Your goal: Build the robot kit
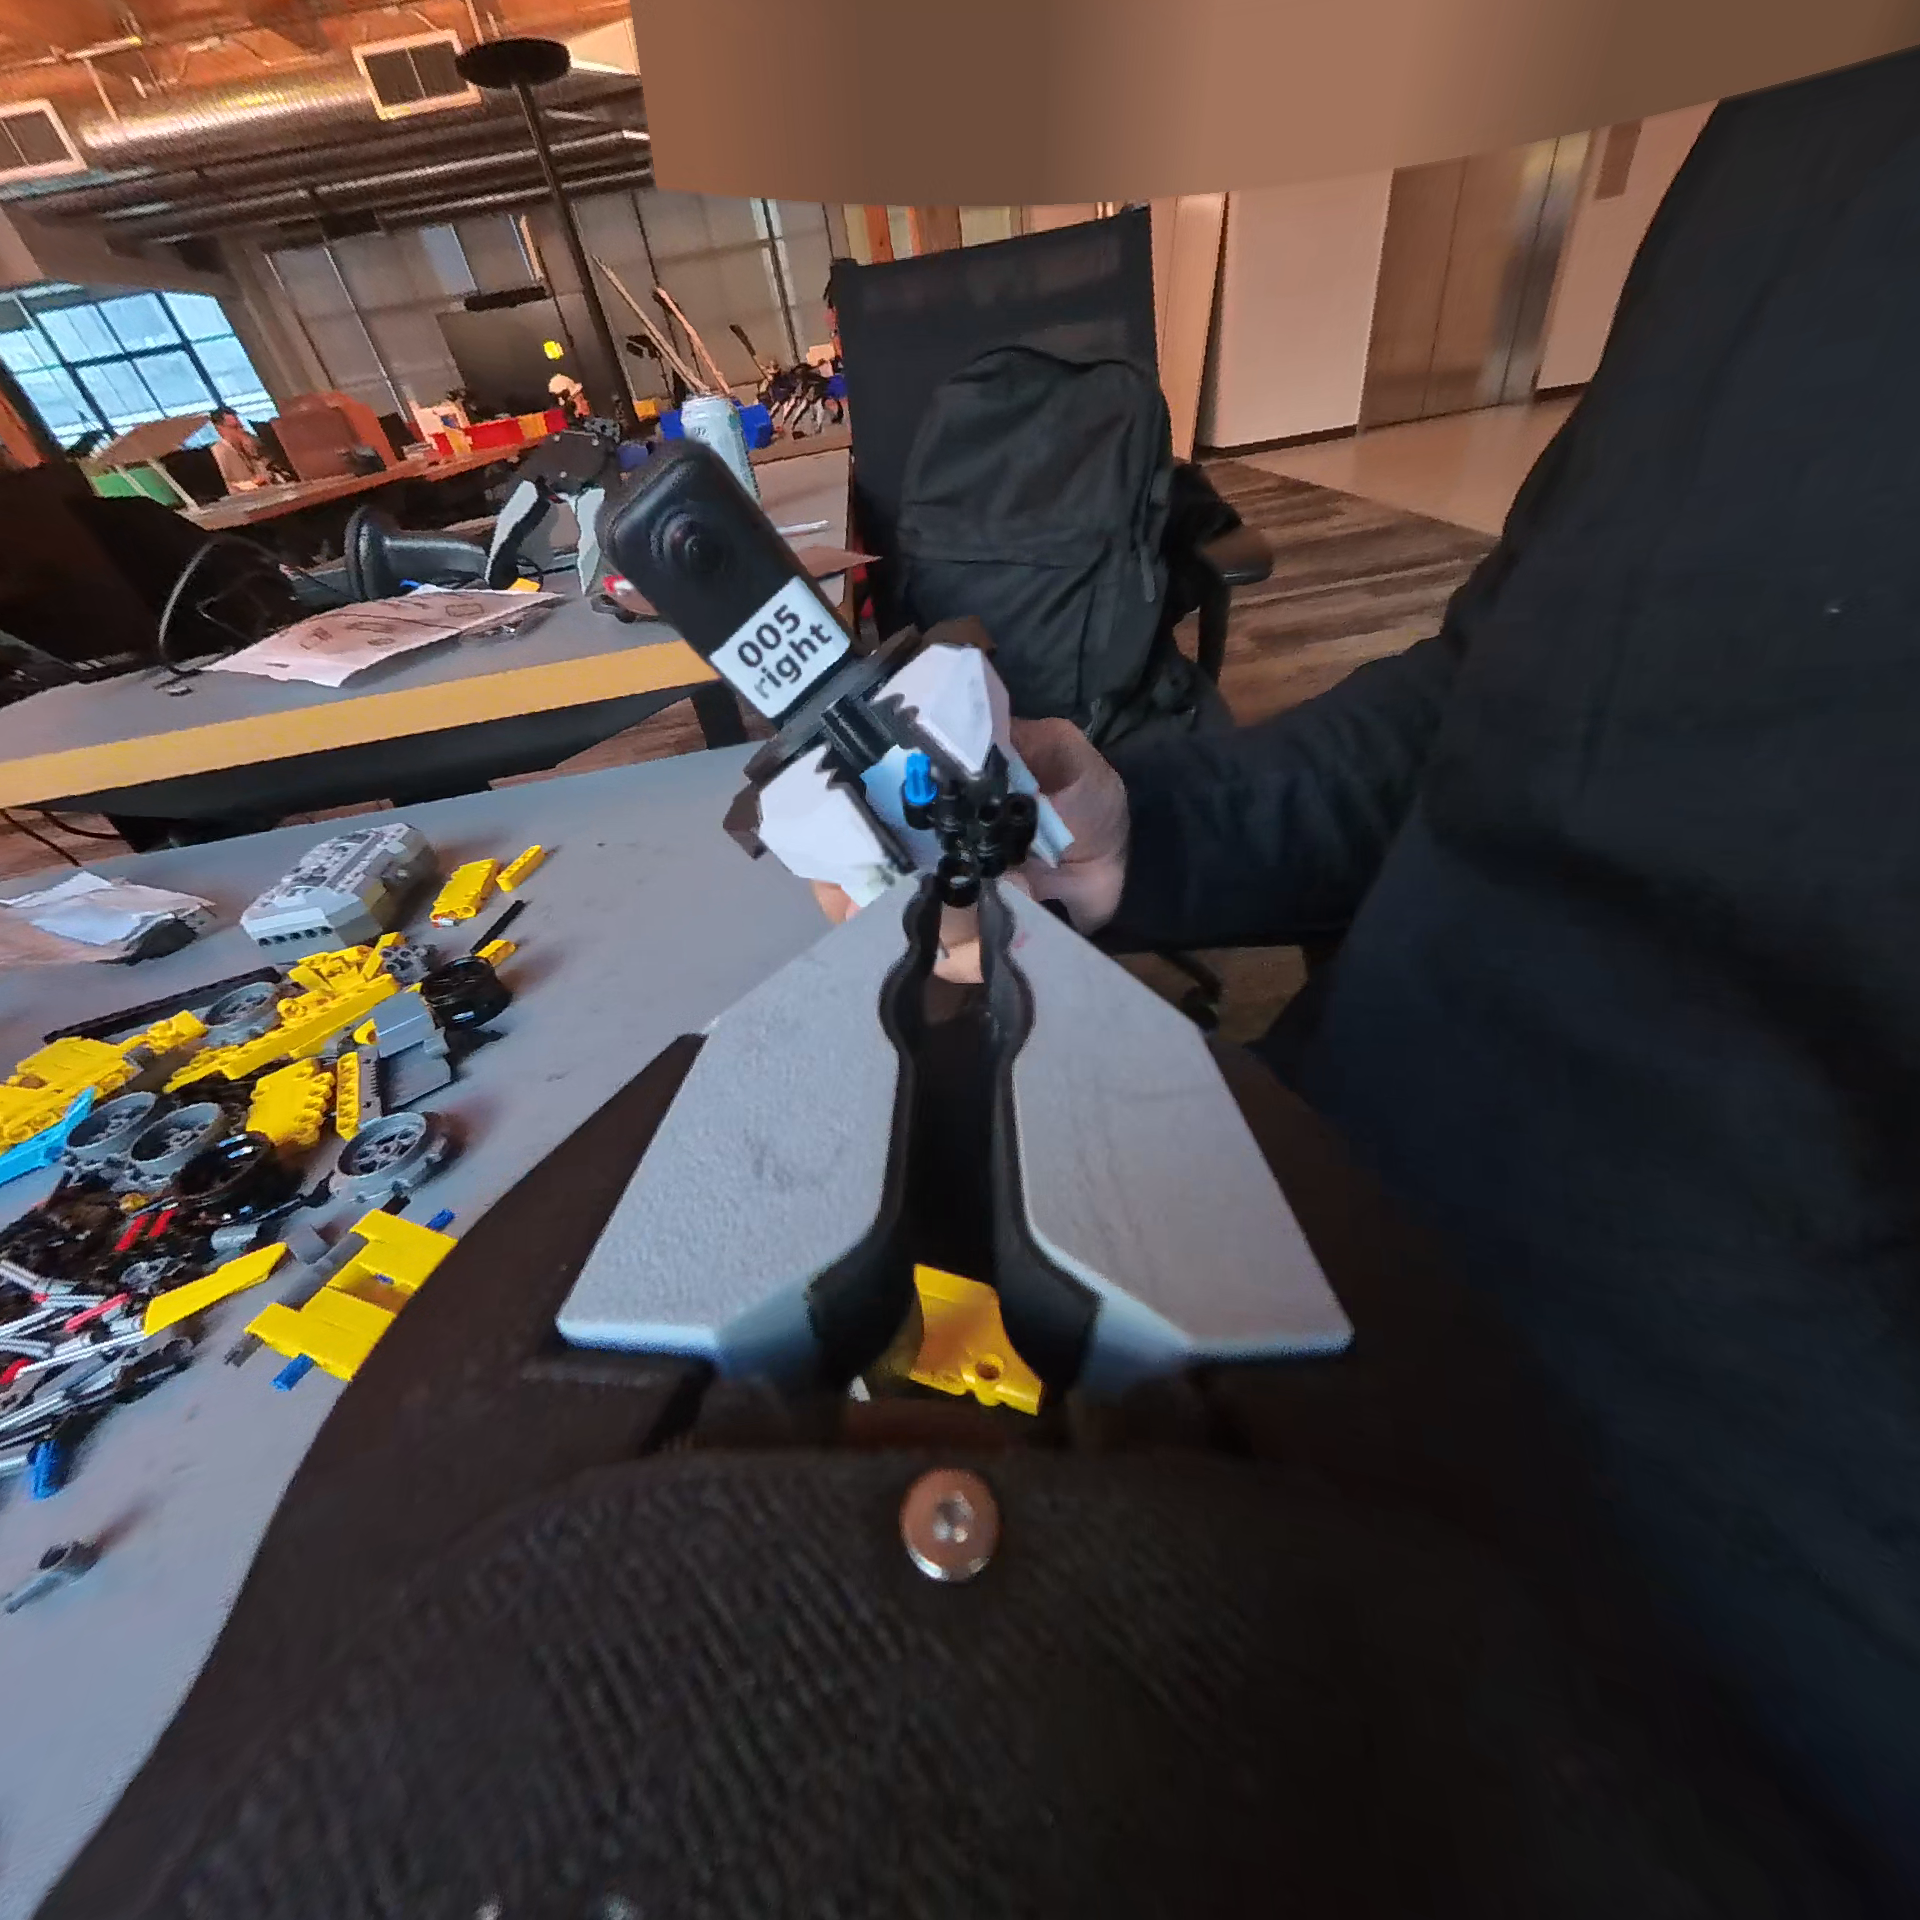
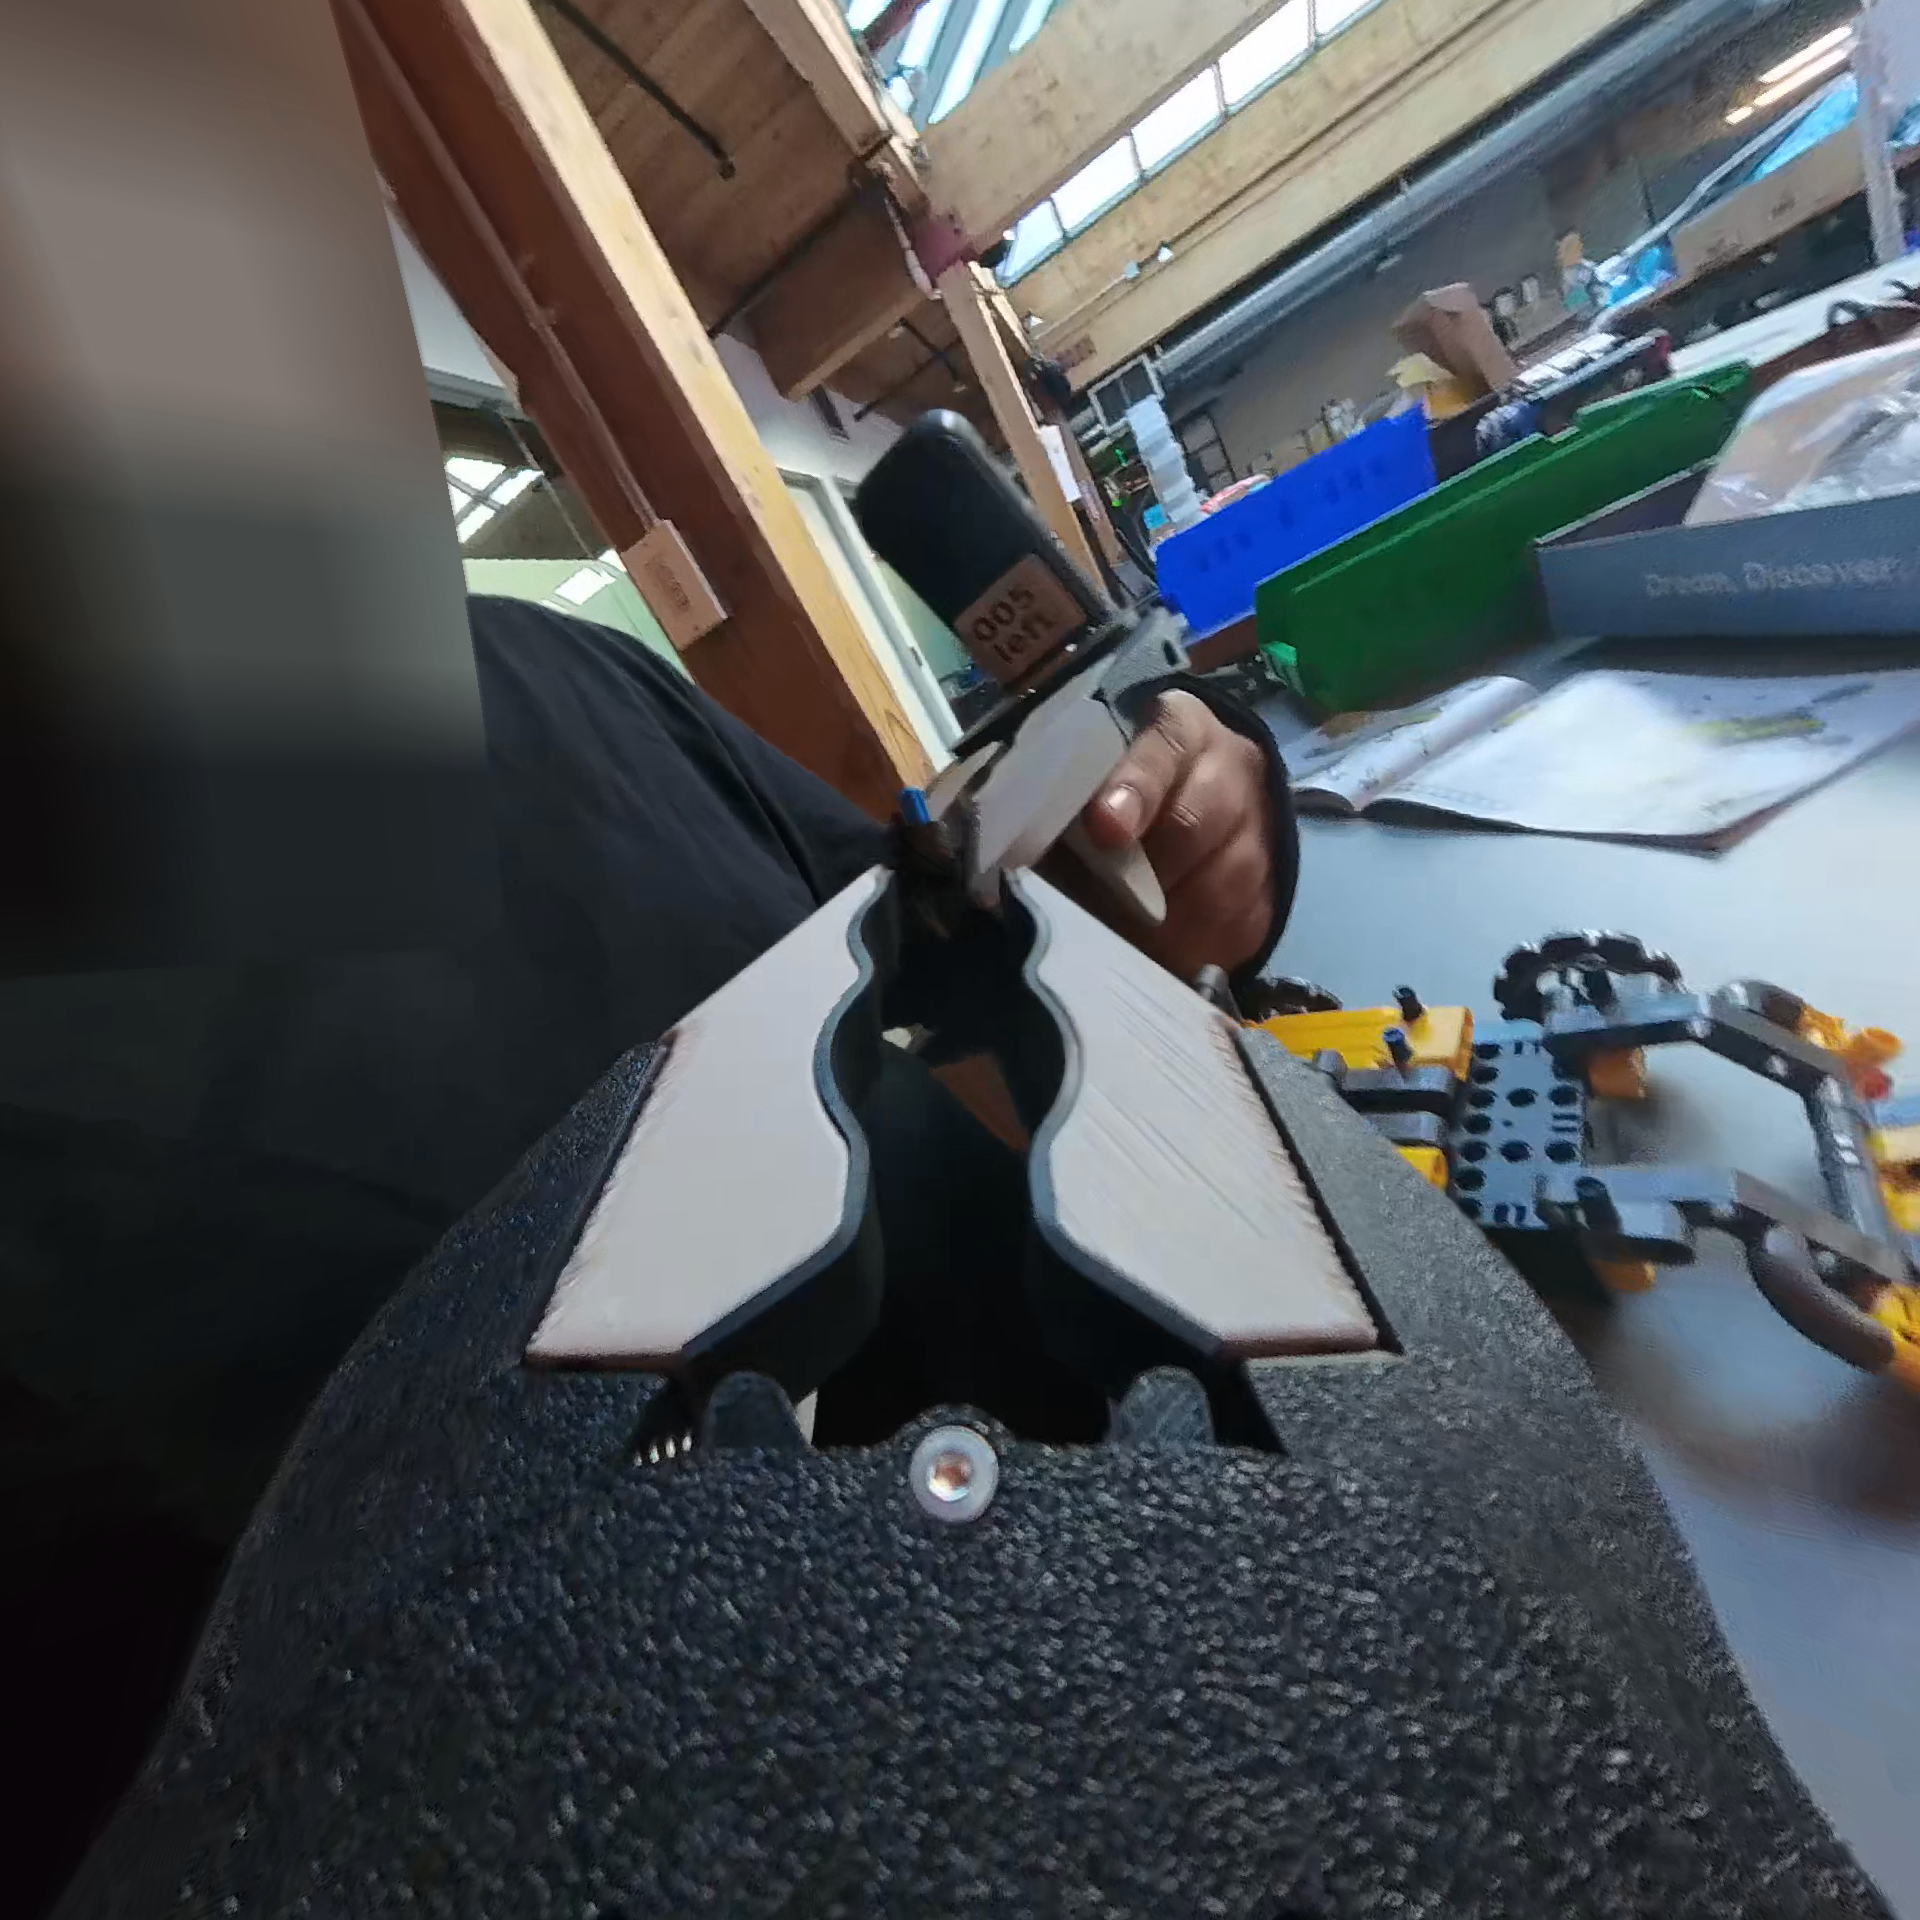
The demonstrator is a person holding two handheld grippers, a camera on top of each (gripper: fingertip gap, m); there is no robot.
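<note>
My left gripper (image 1: 961,899) and my right gripper (image 2: 951,883) meet tip to tip in the air near the person's chest, beside the grey table (image 1: 644,935). In the left wrist view, the right gripper (image 1: 935,821) is shut on a small black brick piece with holes (image 1: 982,816) that carries a blue pin (image 1: 916,779). My left gripper's tips are shut on the lower black knob (image 1: 961,883) of that piece. In the right wrist view, the left gripper (image 2: 977,862) comes in from above and the blue pin (image 2: 912,805) shows at the black piece (image 2: 930,894).
A pile of yellow, grey and black brick parts and wheels (image 1: 260,1091) lies on the table, with a grey box part (image 1: 343,883) behind. A partly built yellow and grey model (image 2: 1662,1122) and an open booklet (image 2: 1558,748) lie to the right. A backpack (image 1: 1039,520) sits on a chair. Less than 4 cm separates the two grippers' tips.
</note>
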